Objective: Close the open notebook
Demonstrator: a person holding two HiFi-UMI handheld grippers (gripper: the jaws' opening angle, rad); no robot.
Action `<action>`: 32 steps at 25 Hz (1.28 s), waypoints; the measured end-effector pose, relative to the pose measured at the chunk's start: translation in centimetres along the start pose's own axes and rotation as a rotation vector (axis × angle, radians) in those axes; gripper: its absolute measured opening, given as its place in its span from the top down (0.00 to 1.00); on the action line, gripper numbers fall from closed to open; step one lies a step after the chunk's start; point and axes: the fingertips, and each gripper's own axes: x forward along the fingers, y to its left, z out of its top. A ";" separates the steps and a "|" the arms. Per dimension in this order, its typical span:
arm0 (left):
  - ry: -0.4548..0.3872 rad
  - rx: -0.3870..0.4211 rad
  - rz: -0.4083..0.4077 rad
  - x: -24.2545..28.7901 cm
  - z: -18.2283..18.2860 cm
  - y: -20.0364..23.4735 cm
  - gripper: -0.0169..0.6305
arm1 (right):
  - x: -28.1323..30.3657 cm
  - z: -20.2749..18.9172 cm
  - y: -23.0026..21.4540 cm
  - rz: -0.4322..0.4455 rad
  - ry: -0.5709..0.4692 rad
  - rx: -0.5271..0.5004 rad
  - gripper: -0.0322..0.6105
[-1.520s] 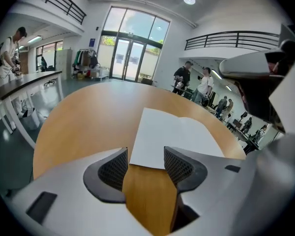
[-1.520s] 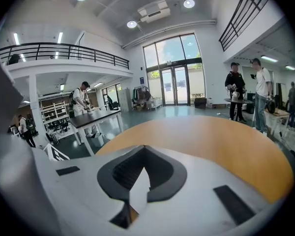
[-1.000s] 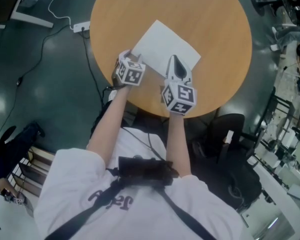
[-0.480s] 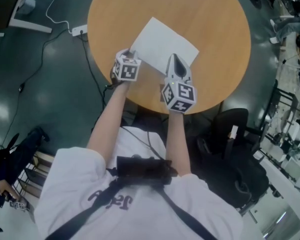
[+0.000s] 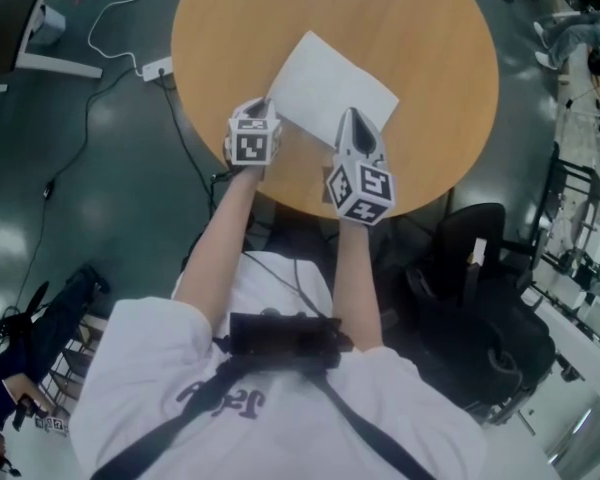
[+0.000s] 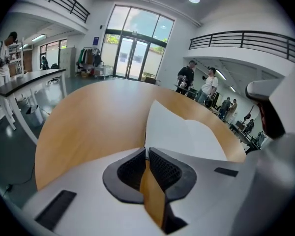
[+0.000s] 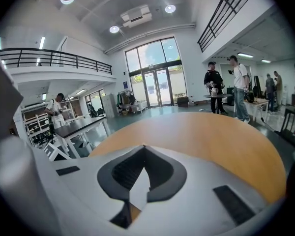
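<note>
The open notebook [image 5: 330,88] lies as a white sheet on the round wooden table [image 5: 430,48]. My left gripper [image 5: 268,106] is at the notebook's near left corner. In the left gripper view its jaws [image 6: 146,150] are closing, and the tips pinch the edge of a page [image 6: 187,132] that rises a little off the wood. My right gripper [image 5: 352,118] rests over the near right part of the notebook. Its dark fingers meet in a point, so it is shut [image 7: 144,147] with nothing held. White paper [image 7: 137,193] shows below the gap behind the tips.
The near table edge runs just under both grippers. A power strip with a white cable [image 5: 155,66] lies on the floor at the left. A black chair [image 5: 475,258] stands at the right. People [image 7: 214,90] stand far off in the hall.
The left gripper's marker cube has rolled a little at the notebook's corner. Both grippers otherwise keep their places on the notebook.
</note>
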 end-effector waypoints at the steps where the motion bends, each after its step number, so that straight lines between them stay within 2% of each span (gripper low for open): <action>1: -0.007 0.006 -0.006 -0.3 0.2 -0.2 0.91 | -0.1 0.0 -0.1 -0.006 -0.006 0.006 0.92; 12: -0.083 0.080 -0.060 -3.6 1.6 -2.7 0.92 | -1.8 0.5 -1.4 -0.092 -0.068 0.060 0.92; 20: -0.145 0.218 -0.100 -6.0 3.7 -6.7 0.92 | -4.5 1.4 -3.7 -0.156 -0.124 0.102 0.92; 27: -0.175 0.310 -0.191 -7.6 4.0 -11.2 0.92 | -7.6 2.5 -6.1 -0.223 -0.194 0.142 0.92; 32: -0.166 0.339 -0.263 -7.9 3.3 -14.4 0.92 | -9.6 2.7 -7.3 -0.261 -0.223 0.163 0.92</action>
